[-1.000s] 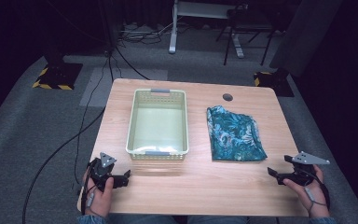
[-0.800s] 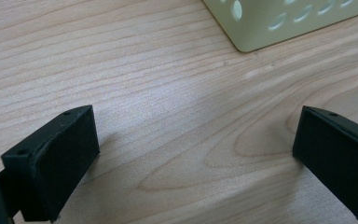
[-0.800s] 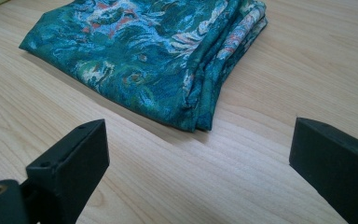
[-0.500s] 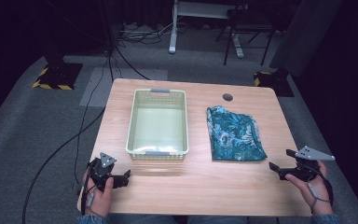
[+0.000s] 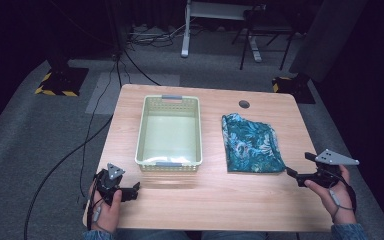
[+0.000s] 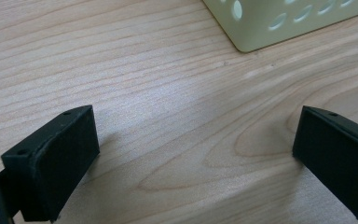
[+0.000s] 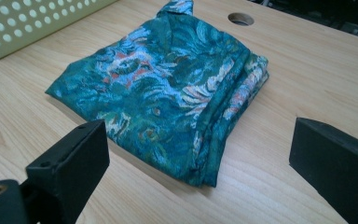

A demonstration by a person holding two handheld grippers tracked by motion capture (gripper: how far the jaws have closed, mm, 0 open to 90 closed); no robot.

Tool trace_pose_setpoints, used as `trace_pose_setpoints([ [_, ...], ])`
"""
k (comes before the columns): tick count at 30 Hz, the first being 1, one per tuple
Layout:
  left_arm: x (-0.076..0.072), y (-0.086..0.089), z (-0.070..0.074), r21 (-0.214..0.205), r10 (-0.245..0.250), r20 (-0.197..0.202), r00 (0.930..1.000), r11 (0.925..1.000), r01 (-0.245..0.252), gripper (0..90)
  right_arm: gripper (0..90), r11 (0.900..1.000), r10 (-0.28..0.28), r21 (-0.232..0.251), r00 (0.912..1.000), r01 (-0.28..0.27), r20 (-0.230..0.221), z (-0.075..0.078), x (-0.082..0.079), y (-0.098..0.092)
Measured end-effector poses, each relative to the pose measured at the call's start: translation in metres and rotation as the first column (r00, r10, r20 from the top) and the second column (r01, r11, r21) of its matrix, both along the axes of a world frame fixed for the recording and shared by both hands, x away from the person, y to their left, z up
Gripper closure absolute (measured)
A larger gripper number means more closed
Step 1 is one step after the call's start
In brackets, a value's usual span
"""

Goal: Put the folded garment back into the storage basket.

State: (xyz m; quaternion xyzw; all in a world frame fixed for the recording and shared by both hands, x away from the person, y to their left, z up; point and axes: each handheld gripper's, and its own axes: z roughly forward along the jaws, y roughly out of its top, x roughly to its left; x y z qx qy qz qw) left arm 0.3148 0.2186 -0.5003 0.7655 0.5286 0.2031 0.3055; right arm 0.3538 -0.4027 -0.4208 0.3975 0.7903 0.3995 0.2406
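A pale green basket (image 5: 170, 131) sits on the wooden desk (image 5: 210, 200). The desk has a small round hole (image 5: 244, 104). Black cables (image 5: 100, 125) lie on the grey floor (image 5: 40, 140).

- The high view is looking forward and down from above the person's side of the wooden table (image 5: 260, 200), taking in the whole tabletop and the dark floor beyond it.
- The left gripper view is riding low and very close to the tabletop, looking along its own jaws toward a corner of the pale green perforated basket (image 6: 279, 23).
- The right gripper view is sitting low and near, facing across the folded teal patterned cloth (image 7: 168, 88) toward the round cable hole (image 7: 240, 18).
- Both gripper views are sharing the basket (image 7: 23, 21); the high view is showing the basket (image 5: 170, 167), the cloth (image 5: 252, 145) and the hole (image 5: 244, 104) together.
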Motion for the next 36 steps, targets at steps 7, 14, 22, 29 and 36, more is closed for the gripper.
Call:
trace_pose_setpoints([
  [7,0.000,0.000,0.000,0.000,0.000,0.000,1.0000,1.0000,0.000,0.2,4.8,0.9999,0.013,0.001,0.9998,-0.013,0.014,0.007,0.004,0.006],
  [14,0.000,0.000,0.000,-0.001,0.000,0.000,1.0000,1.0000,0.000,0.2,4.8,0.9997,0.026,-0.001,0.9993,-0.026,0.025,0.014,0.009,0.012],
  [22,0.000,0.000,0.000,0.000,0.000,0.000,1.0000,1.0000,0.000,0.2,4.7,0.9995,0.031,0.007,0.9987,-0.032,0.041,0.021,0.013,0.017],
  [29,0.000,0.000,0.000,0.000,0.000,0.000,1.0000,1.0000,0.000,0.2,4.6,0.9990,0.044,0.002,0.9977,-0.044,0.053,0.028,0.018,0.024],
  [36,0.000,0.000,0.000,0.000,0.000,0.000,1.0000,1.0000,0.000,0.2,4.3,0.9987,0.051,0.001,0.9965,-0.052,0.066,0.034,0.021,0.029],
])
